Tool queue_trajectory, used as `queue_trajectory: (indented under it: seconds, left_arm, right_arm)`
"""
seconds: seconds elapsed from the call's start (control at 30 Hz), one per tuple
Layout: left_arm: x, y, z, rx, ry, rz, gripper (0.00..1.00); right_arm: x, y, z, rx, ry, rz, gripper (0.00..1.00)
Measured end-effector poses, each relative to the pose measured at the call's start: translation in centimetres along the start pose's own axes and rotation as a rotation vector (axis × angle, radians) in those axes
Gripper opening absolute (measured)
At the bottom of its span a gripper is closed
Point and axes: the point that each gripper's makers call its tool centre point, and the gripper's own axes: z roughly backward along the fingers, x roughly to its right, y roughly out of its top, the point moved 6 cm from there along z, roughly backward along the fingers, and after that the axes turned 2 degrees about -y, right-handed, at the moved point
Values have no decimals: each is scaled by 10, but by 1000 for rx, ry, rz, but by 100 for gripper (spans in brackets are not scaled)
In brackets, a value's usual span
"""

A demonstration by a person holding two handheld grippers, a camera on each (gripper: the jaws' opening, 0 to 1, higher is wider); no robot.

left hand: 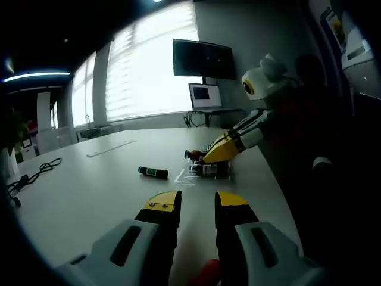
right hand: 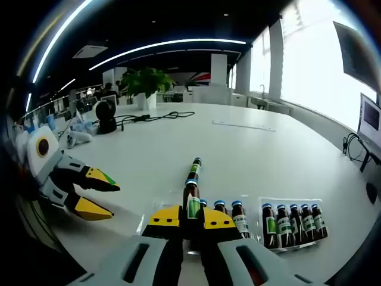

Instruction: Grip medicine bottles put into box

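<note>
Right gripper (right hand: 191, 220): jaws pinch a brown medicine bottle (right hand: 191, 199) upright over the clear tray (right hand: 292, 244) of bottles. A loose bottle (right hand: 194, 167) lies just ahead on the white table (right hand: 250, 149). Left gripper (left hand: 197, 205): jaws spread, empty, well short of that loose bottle.

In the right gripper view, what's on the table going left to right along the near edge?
The other gripper → the bottle between this gripper's jaws → two bottles standing beside it → clear tray of five bottles.
</note>
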Motion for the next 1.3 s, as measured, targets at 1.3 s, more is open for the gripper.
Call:
queue_trajectory:
  seconds: [1.3]
  left_arm:
    - [1, -3, 0, -14, -11, -3, 16]
  right_arm:
    - [-19, -4, -4, 29, -77, 65, 6]
